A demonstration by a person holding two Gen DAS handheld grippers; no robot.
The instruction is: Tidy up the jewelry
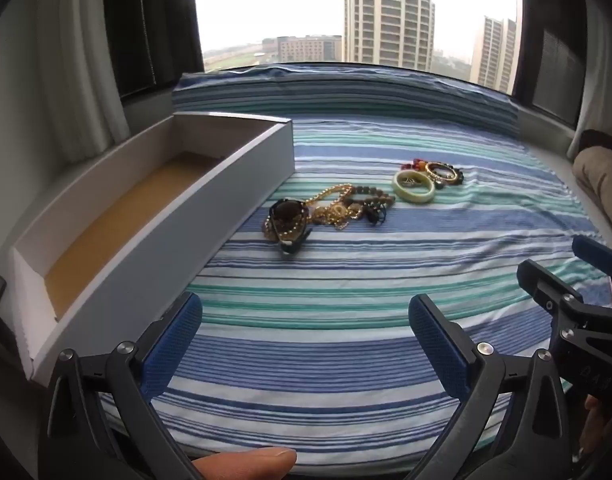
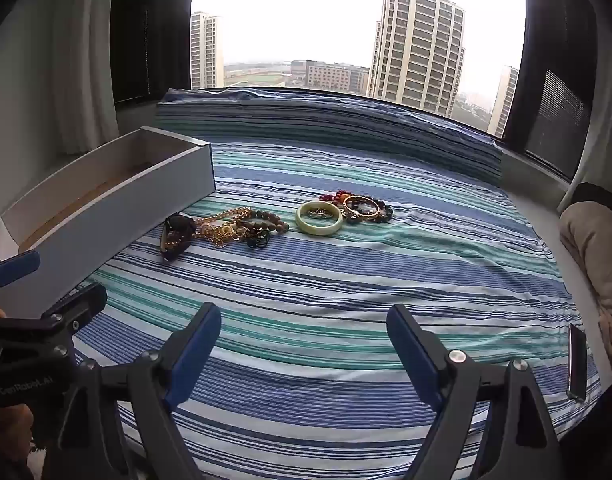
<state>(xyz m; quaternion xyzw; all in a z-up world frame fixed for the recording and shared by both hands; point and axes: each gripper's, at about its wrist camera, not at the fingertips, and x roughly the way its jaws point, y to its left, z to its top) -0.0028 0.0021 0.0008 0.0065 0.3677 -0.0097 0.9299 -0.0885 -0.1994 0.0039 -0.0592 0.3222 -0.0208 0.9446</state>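
Jewelry lies on a striped cloth (image 1: pixel 346 280). A tangle of gold chains (image 1: pixel 334 210) and brown beads lies beside a dark oval piece (image 1: pixel 288 220). A pale green bangle (image 1: pixel 413 186) and a gold bangle (image 1: pixel 442 171) on dark beads lie further right. The same pieces show in the right wrist view: the chains (image 2: pixel 226 228), the green bangle (image 2: pixel 320 218) and the gold bangle (image 2: pixel 360 205). A long white box (image 1: pixel 166 216) with a brown floor stands open at the left. My left gripper (image 1: pixel 306 344) is open and empty, short of the jewelry. My right gripper (image 2: pixel 304 348) is open and empty too.
The box also shows in the right wrist view (image 2: pixel 118 204). A window with dark frames runs along the far edge. A beige cushion (image 2: pixel 594 240) lies at the right. A dark phone (image 2: pixel 577 360) lies at the cloth's right edge. White curtains hang at the left.
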